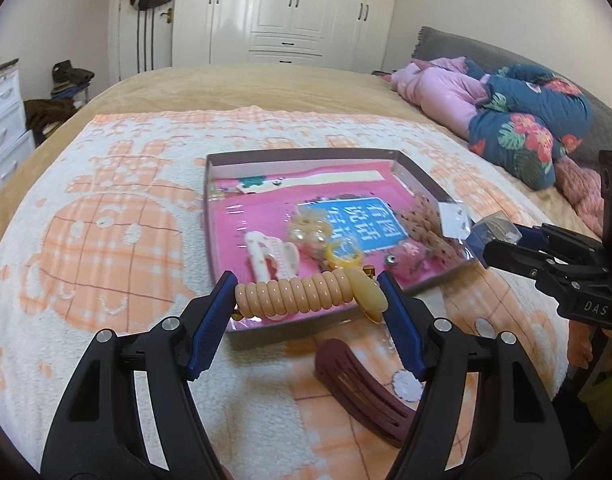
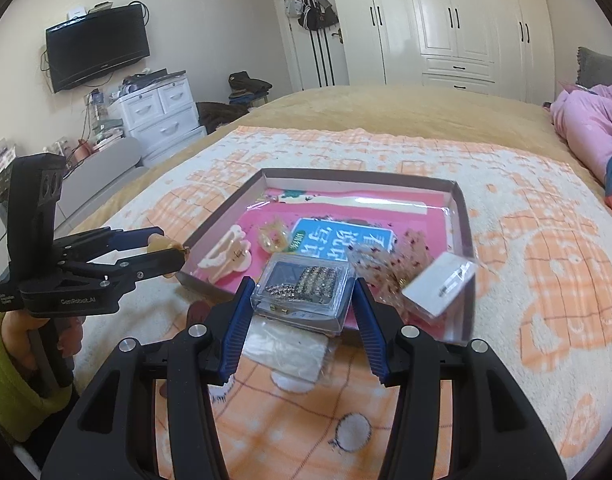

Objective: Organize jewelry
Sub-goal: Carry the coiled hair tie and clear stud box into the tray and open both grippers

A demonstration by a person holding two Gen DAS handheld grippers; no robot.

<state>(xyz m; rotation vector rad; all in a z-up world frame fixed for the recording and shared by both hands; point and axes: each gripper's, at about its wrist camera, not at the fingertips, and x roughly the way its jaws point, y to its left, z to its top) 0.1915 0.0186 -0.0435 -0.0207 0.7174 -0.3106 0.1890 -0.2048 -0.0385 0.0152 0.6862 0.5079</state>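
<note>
My left claw (image 1: 308, 292) clamps peach coiled plastic hair tie (image 1: 301, 293), lifted over near rim of shallow brown cardboard tray (image 1: 306, 154). My right claw (image 2: 301, 294) grips clear plastic case of rhinestone clips (image 2: 301, 290) above same tray. Maroon plastic hair clip (image 1: 362, 392) lies on orange-white blanket (image 1: 105, 220) beneath. Farther inside tray: cream claw clip (image 2: 225, 258), blue-labelled pink book (image 2: 342, 242).

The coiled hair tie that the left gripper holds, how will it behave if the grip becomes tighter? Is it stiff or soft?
The hair tie is probably springy: its coils sit stretched between the left gripper's pads, so more squeeze would likely bunch them. Its glossy surface may slip. It looks light, and unlikely to break if dropped into the tray.
</note>
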